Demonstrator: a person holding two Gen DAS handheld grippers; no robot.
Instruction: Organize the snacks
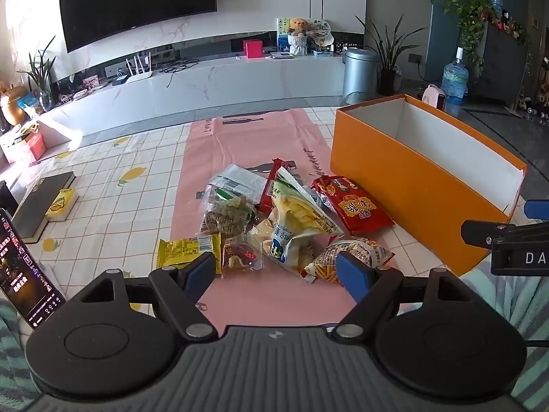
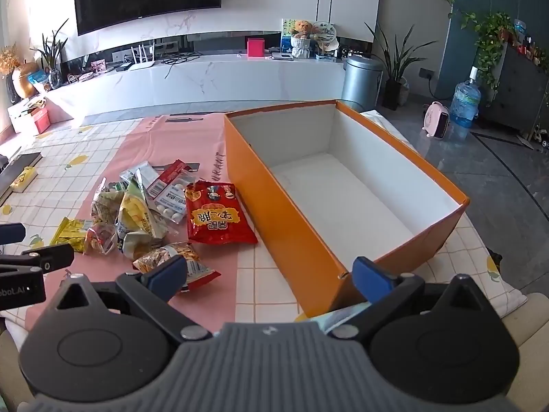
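At the bottom of the left wrist view the left gripper hangs with its blue pads spread wide and nothing between them, just short of the snack pile. Its left pad covers one end of the yellow packet, and its right pad hides a corner of the stick-snack bag. At lower left a phone is cut off by the frame edge, its screen text too small to read.

The right gripper is likewise released, fingers wide apart, low in its own view; its left pad overlaps the stick-snack bag and its right pad covers the near corner of the orange box. In the left view only its tip enters from the right edge.

The pile lies mid-frame on the pink mat, bags overlapping so that the lower ones are only partly seen. The red bag lies just beside the box wall. The box's near side hides its floor in the left view; the right view shows a bare white interior.

Far off, the television is cropped by the top edge.
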